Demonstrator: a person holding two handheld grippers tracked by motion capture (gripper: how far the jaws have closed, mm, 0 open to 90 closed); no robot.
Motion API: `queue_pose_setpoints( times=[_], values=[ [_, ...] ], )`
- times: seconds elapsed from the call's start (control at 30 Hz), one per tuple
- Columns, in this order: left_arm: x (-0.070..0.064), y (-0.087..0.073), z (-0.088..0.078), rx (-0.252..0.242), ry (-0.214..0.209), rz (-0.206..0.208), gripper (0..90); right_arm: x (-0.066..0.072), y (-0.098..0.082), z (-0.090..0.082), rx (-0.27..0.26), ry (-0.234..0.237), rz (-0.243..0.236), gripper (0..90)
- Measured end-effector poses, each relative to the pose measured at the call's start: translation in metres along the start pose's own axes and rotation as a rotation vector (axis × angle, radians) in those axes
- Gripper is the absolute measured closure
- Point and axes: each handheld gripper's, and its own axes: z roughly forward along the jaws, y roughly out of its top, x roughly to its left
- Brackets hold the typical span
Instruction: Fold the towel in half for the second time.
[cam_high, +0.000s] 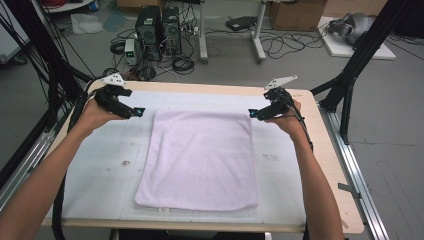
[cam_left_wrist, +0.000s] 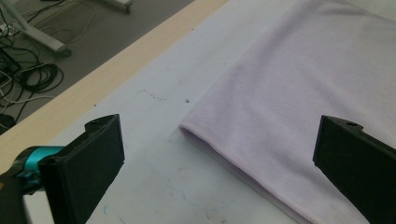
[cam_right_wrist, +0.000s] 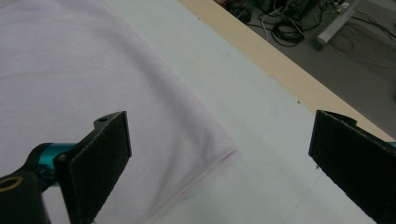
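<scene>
Hovering at a towel's far corners
The left gripper (cam_high: 138, 112) and right gripper (cam_high: 252, 114) were held with jaws spread wide, one corner of the pink towel (cam_high: 200, 160) seen between each pair.

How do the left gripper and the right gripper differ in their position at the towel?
The left gripper hovers beside the pink towel's far left corner; the right gripper hovers at its far right corner. The left one points rightward, the right one leftward. Both are open and hold nothing.
</scene>
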Motion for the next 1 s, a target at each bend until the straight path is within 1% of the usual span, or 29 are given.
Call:
queue_pose_setpoints(
  times=[0.07, 0.13, 0.17, 0.23, 0.27, 0.33, 0.37, 0.4, 0.43, 0.47, 0.5, 0.53, 0.57, 0.6, 0.63, 0.67, 0.7, 0.73, 0.8, 0.83, 0.87, 0.9, 0.93, 0.97, 1.0],
  values=[
    [0.005, 0.005, 0.007, 0.018, 0.003, -0.004, 2.4, -0.005, 0.002, 0.006, 0.005, 0.006, 0.019, 4.8],
    [0.008, 0.008, 0.014, 0.029, 0.001, -0.020, 2.4, -0.009, 0.004, 0.011, 0.028, -0.005, 0.019, 4.9],
    [0.010, 0.009, 0.019, 0.041, 0.001, -0.026, 2.4, -0.012, 0.005, 0.016, 0.054, 0.000, 0.014, 4.9],
    [0.012, 0.011, 0.028, 0.087, -0.004, -0.026, 2.5, -0.016, 0.007, 0.023, 0.066, -0.007, 0.015, 5.3],
    [0.014, 0.011, 0.032, 0.093, -0.006, -0.024, 2.4, -0.017, 0.007, 0.026, 0.073, 0.000, 0.024, 5.6],
    [0.016, 0.012, 0.038, 0.101, -0.006, -0.038, 2.4, -0.019, 0.005, 0.033, 0.095, -0.005, 0.018, 6.1],
    [0.017, 0.012, 0.042, 0.116, -0.003, -0.036, 2.4, -0.020, 0.003, 0.037, 0.116, 0.000, 0.009, 6.9],
    [0.019, 0.012, 0.045, 0.138, 0.000, -0.042, 2.5, -0.021, 0.001, 0.042, 0.144, 0.005, 0.006, 7.0],
    [0.020, 0.012, 0.048, 0.143, -0.002, -0.044, 2.5, -0.022, 0.000, 0.045, 0.159, 0.002, -0.005, 7.0],
    [0.021, 0.012, 0.052, 0.149, -0.007, -0.050, 2.5, -0.024, -0.002, 0.048, 0.163, 0.002, -0.001, 7.2],
    [0.022, 0.012, 0.056, 0.159, -0.002, -0.054, 2.5, -0.025, -0.004, 0.051, 0.168, 0.014, 0.009, 8.5],
    [0.022, 0.012, 0.059, 0.161, -0.001, -0.057, 2.5, -0.026, -0.006, 0.053, 0.178, 0.018, 0.001, 11.5],
    [0.022, 0.012, 0.063, 0.178, -0.009, -0.058, 2.5, -0.026, -0.006, 0.055, 0.191, 0.024, -0.002, 12.9],
    [0.022, 0.013, 0.068, 0.191, -0.006, -0.054, 2.5, -0.026, -0.008, 0.059, 0.207, 0.028, -0.008, 13.0],
    [0.022, 0.013, 0.070, 0.190, -0.007, -0.048, 2.5, -0.027, -0.009, 0.061, 0.210, 0.033, -0.011, 13.4],
    [0.023, 0.012, 0.073, 0.175, -0.014, -0.056, 2.6, -0.027, -0.009, 0.063, 0.214, 0.033, -0.016, 16.1],
    [0.024, 0.012, 0.075, 0.182, -0.014, -0.063, 3.8, -0.027, -0.009, 0.065, 0.219, 0.040, -0.027, 16.6],
    [0.024, 0.010, 0.077, 0.187, -0.007, -0.060, 4.1, -0.027, -0.009, 0.067, 0.223, 0.048, -0.023, 17.6],
    [0.026, 0.007, 0.081, 0.211, -0.008, -0.066, 4.2, -0.027, -0.009, 0.071, 0.233, 0.052, -0.028, 24.1],
    [0.027, 0.006, 0.083, 0.220, -0.012, -0.072, 4.2, -0.028, -0.010, 0.072, 0.243, 0.064, -0.028, 26.8],
    [0.027, 0.005, 0.084, 0.222, -0.008, -0.075, 4.2, -0.029, -0.010, 0.075, 0.261, 0.071, -0.021, 27.5],
    [0.028, 0.004, 0.085, 0.228, -0.012, -0.073, 4.2, -0.029, -0.009, 0.078, 0.271, 0.068, -0.025, 30.8],
    [0.028, 0.003, 0.086, 0.221, -0.016, -0.081, 4.2, -0.029, -0.009, 0.079, 0.268, 0.075, -0.023, 34.4],
    [0.028, 0.003, 0.087, 0.226, -0.011, -0.083, 5.1, -0.029, -0.008, 0.081, 0.267, 0.077, -0.001, 38.4],
    [0.028, 0.002, 0.089, 0.238, -0.006, -0.078, 6.3, -0.029, -0.009, 0.082, 0.263, 0.076, 0.010, 42.0]
  ],
)
